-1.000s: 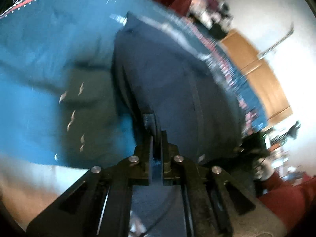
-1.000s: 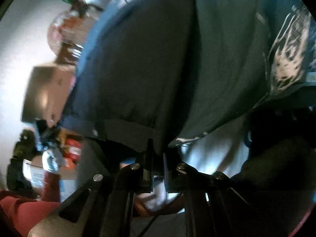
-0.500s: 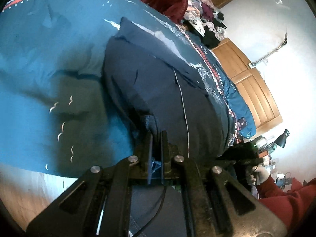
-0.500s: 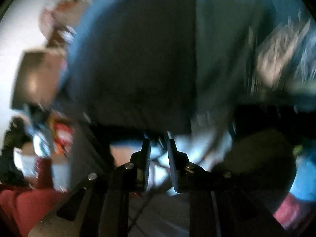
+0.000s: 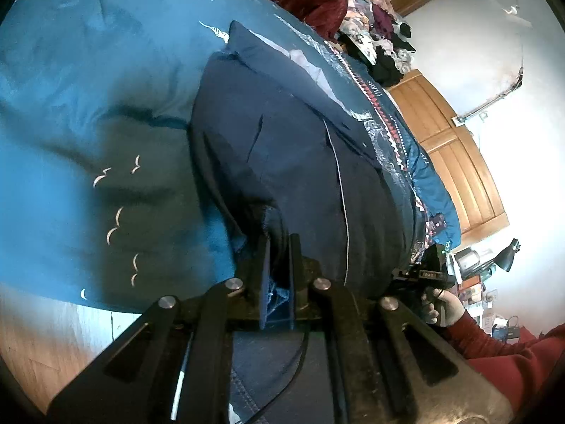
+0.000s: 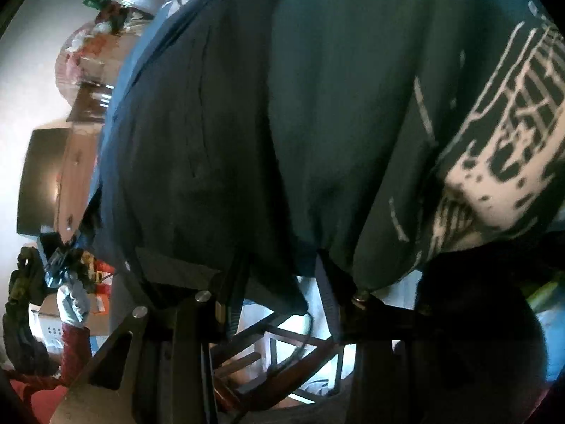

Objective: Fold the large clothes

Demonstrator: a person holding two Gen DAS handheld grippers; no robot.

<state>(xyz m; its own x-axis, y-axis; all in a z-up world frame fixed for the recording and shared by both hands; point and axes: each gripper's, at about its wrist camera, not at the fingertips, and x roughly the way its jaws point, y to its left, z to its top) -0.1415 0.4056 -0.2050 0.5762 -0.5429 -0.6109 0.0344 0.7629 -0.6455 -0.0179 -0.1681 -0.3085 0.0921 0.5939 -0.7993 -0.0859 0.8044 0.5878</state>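
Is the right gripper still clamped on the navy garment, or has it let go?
Let go: the right gripper is open, its fingers spread wide, and the navy garment hem lies loose between them.

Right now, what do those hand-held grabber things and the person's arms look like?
Each gripper, left and right, is a black frame with angular cut-outs, silver bolt heads and two flat jaws. A thin black cable trails beneath. The person wears dark red sleeves.
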